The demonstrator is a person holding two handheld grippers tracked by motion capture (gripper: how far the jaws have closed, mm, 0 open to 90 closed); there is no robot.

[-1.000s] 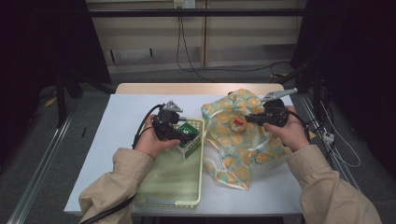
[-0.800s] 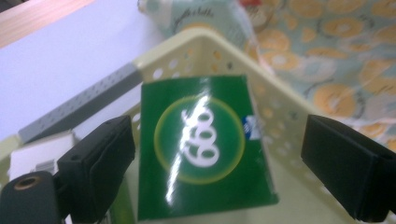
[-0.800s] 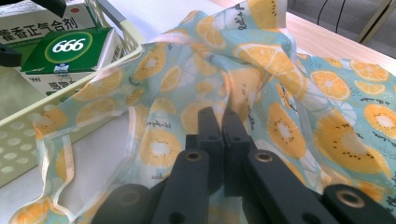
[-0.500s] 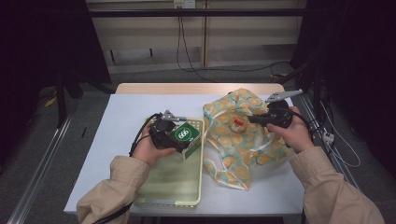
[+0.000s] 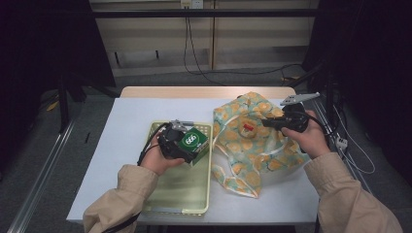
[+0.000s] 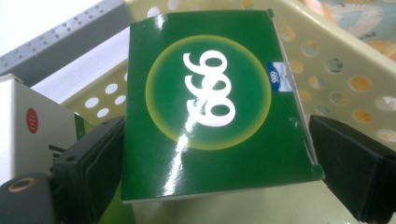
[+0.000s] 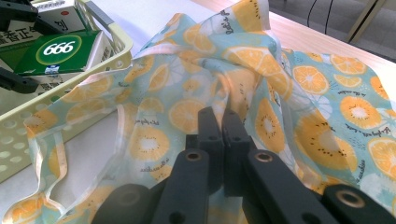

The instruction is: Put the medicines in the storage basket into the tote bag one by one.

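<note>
**Operator:** Green carton (image 6: 210, 107), glossy card, printed "666": status?

**Me:** My left gripper (image 5: 180, 143) has its fingers (image 6: 88, 172) closed on the carton's two side edges. It is held just above the top end of the pale yellow perforated basket (image 5: 180, 194), centre of the high view. A white box (image 6: 28, 126) sits in the basket at the lower left of the left gripper view.

**Operator:** And the right side?

**Me:** My right gripper (image 5: 277, 121) has its fingers (image 7: 210, 135) pressed together on a fold of the orange-print cloth bag (image 5: 252, 155), right of centre. The bag lies crumpled on the desk, its near edge touching the basket wall.

**Operator:** Progress?

**Me:** Judgement only: the carton is lifted out of the basket; it is not yet in the bag. The bag mouth is pinched but I cannot tell whether it is open enough. Remaining: spread the mouth, carry the carton across, release.

**Operator:** Surface and room?

**Me:** White desk (image 5: 126, 121) with a wooden strip along the far edge. Beyond it, a pale wall panel with hanging cables (image 5: 187, 43); dark surroundings left and right, grey floor.
</note>
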